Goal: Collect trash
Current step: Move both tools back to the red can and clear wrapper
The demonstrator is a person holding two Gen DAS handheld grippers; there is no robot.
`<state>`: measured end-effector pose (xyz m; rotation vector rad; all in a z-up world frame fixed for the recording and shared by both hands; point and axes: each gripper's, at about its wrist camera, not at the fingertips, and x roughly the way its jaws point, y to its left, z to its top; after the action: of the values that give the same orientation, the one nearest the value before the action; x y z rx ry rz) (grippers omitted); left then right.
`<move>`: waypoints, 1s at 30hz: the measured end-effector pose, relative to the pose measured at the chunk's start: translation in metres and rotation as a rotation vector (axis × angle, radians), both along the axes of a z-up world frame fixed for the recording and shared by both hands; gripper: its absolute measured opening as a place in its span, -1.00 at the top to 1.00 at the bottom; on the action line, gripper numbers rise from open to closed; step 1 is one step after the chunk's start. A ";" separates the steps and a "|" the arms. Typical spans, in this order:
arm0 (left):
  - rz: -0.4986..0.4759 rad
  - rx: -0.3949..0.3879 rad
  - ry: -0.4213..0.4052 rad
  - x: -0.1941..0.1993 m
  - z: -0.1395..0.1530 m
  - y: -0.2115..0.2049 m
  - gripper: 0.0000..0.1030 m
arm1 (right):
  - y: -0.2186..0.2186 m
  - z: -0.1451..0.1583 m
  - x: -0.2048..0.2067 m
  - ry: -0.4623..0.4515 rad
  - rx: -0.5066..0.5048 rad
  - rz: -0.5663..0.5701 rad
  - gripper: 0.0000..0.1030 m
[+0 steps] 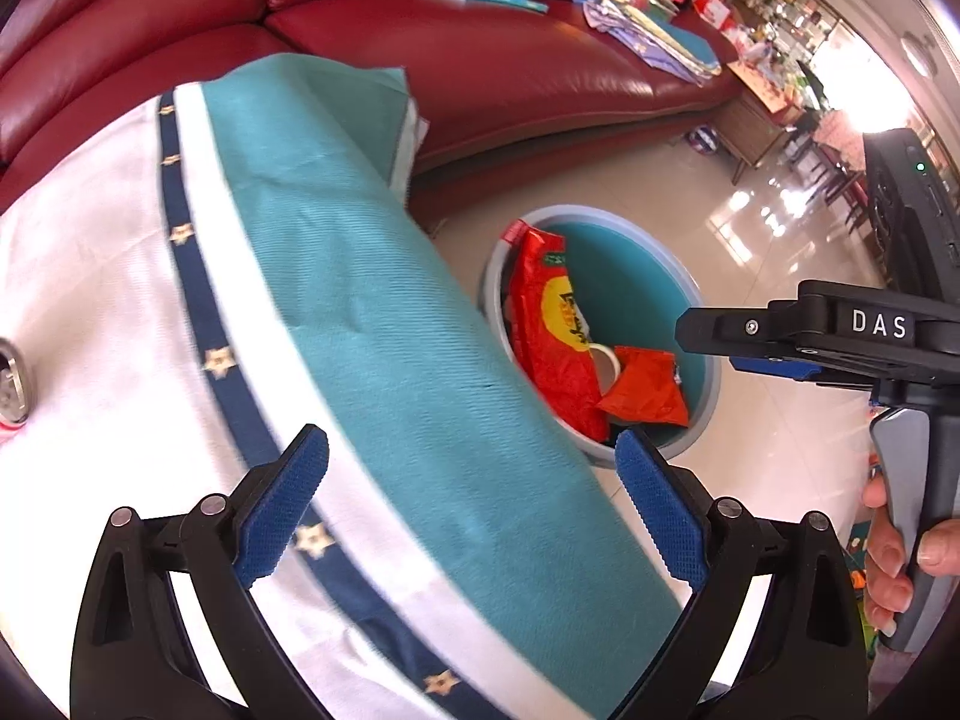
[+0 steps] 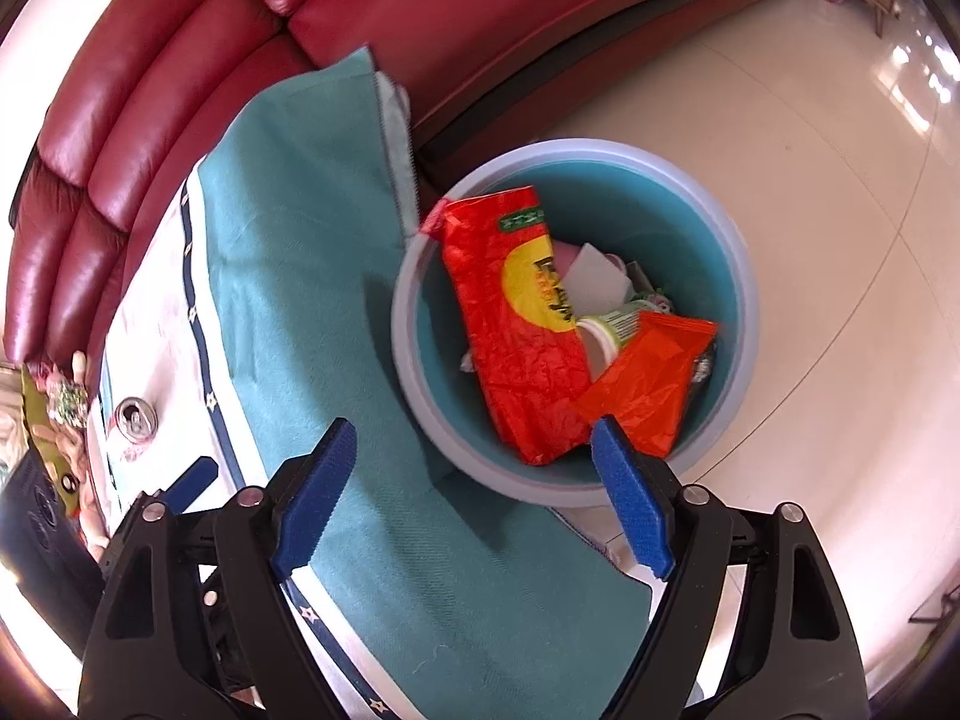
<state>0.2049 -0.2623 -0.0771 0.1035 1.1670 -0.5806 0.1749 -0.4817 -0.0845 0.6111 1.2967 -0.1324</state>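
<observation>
Trash: a large crumpled red snack bag (image 2: 516, 324) with a yellow disc and dark lettering stands on end inside the round bin (image 2: 741, 276), its top corner leaning on the rim at about 10 o'clock. A smaller orange-red wrapper (image 2: 648, 384) lies against it at about 5 o'clock of the bin, over a pale green paper cup (image 2: 606, 330) and white paper scraps (image 2: 591, 282). The bin has a grey rim and teal inner wall and stands on the glossy cream floor (image 2: 840, 180), just beside the hanging edge of the teal-bordered tablecloth (image 2: 312, 252).

An opened drink can (image 2: 137, 417) stands upright on the white part of the cloth, at 9 o'clock in the right wrist view, well apart from the bin.

The right gripper (image 2: 474, 498) hangs over the table edge and the bin's near rim, jaws spread wide with nothing between the blue pads. The left gripper (image 1: 474, 504) is likewise spread wide and empty above the cloth border. A hand (image 1: 894, 552) grasps the right gripper's handle at 4 o'clock in the left wrist view.

A red leather sofa (image 2: 420, 18) curves from 9 to 1 o'clock behind table and bin; open floor extends from 1 to 4 o'clock.
</observation>
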 end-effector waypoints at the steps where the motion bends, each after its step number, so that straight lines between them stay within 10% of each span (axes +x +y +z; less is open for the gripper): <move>1: 0.012 0.004 -0.007 -0.001 0.002 0.010 -0.87 | 0.008 0.002 0.002 -0.005 -0.005 0.018 -0.61; 10: 0.189 0.036 -0.046 -0.002 0.019 0.135 -0.87 | 0.110 0.015 0.037 -0.034 -0.074 0.257 -0.63; 22: 0.507 0.072 -0.061 -0.011 0.023 0.333 -0.87 | 0.318 0.050 0.096 -0.122 -0.339 0.838 -0.63; 30: 0.535 0.116 -0.012 -0.008 0.001 0.399 -0.87 | 0.441 0.041 0.120 -0.129 -0.529 1.237 -0.63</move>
<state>0.1972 0.1369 -0.0764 -0.1058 1.1562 -0.0402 0.2952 -0.0406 -0.0438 -0.6663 1.2433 0.5609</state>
